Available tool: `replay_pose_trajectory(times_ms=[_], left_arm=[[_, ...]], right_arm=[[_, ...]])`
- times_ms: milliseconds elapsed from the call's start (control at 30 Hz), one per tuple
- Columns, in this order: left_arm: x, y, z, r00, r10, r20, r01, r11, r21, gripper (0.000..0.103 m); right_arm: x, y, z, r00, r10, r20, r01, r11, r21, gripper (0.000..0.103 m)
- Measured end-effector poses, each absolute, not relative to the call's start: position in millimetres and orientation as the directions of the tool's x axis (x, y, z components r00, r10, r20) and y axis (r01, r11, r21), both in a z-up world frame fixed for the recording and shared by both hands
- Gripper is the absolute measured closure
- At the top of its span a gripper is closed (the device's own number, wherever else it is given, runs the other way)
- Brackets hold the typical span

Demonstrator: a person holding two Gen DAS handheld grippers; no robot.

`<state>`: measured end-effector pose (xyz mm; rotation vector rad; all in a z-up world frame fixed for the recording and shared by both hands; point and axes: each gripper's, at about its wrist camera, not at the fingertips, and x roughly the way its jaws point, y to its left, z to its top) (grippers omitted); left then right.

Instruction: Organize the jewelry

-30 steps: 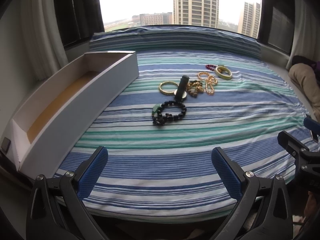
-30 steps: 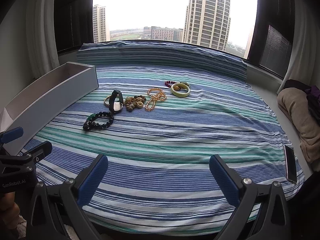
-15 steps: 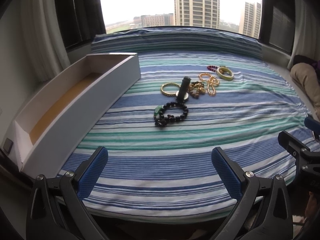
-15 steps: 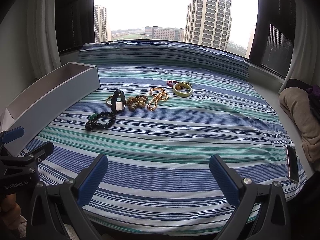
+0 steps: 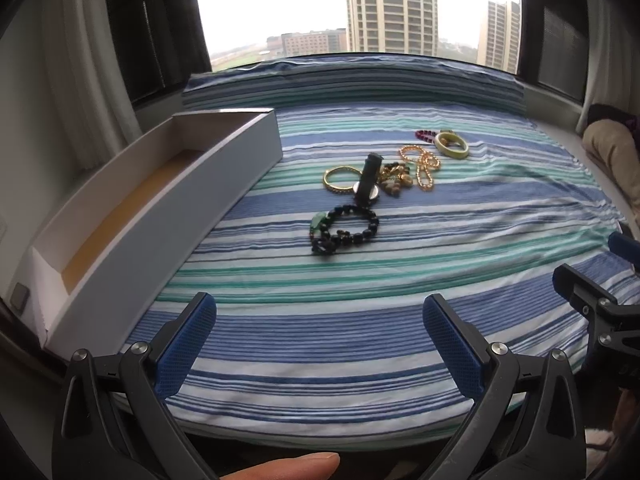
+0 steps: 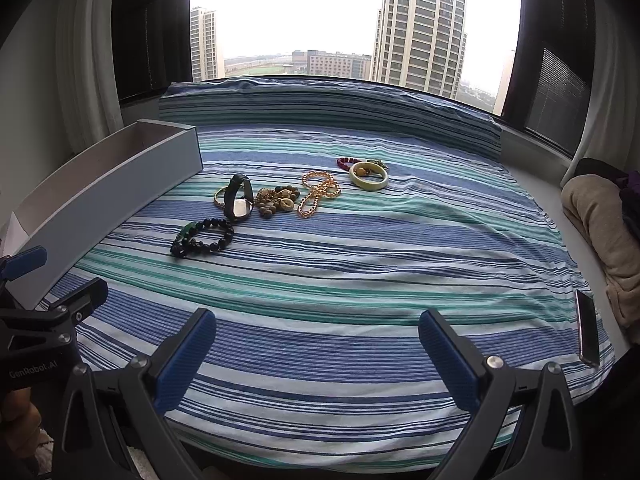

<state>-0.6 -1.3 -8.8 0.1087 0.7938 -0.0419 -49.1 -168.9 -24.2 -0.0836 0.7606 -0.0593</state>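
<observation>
Seven jewelry pieces (image 5: 346, 228), one box (image 5: 160, 208), both tongs (image 5: 320, 344) agape

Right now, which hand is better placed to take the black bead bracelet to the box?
Left, probably. The black bead bracelet lies nearer the left tongs, and the box is on that side. The right tongs, also open, sit farther away.

"GenRobot.AI" printed white on left hand-held gripper (image 6: 60, 300) body.

High-rise bedroom: striped bedsheet (image 6: 360, 280), curtains (image 6: 80, 60), towers through window (image 6: 420, 28).
</observation>
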Motion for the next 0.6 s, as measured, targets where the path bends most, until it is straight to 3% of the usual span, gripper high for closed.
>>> replay_pose_trajectory(times_ms=[400, 600], left_arm=[[2.1, 7.5, -18.7, 0.665, -0.006, -0.747, 0.096, 0.992, 0.078, 0.0], [29.4, 21.9, -30.2, 0.627, -0.096, -0.773, 0.174, 0.985, 0.018, 0.0]], right_arm=[[-53.0, -168.0, -25.3, 0.725, -0.076, -0.684, 0.019, 0.996, -0.09, 0.0], [-49.6, -170.9, -28.6, 0.718, -0.075, -0.692, 0.021, 0.996, -0.086, 0.0]])
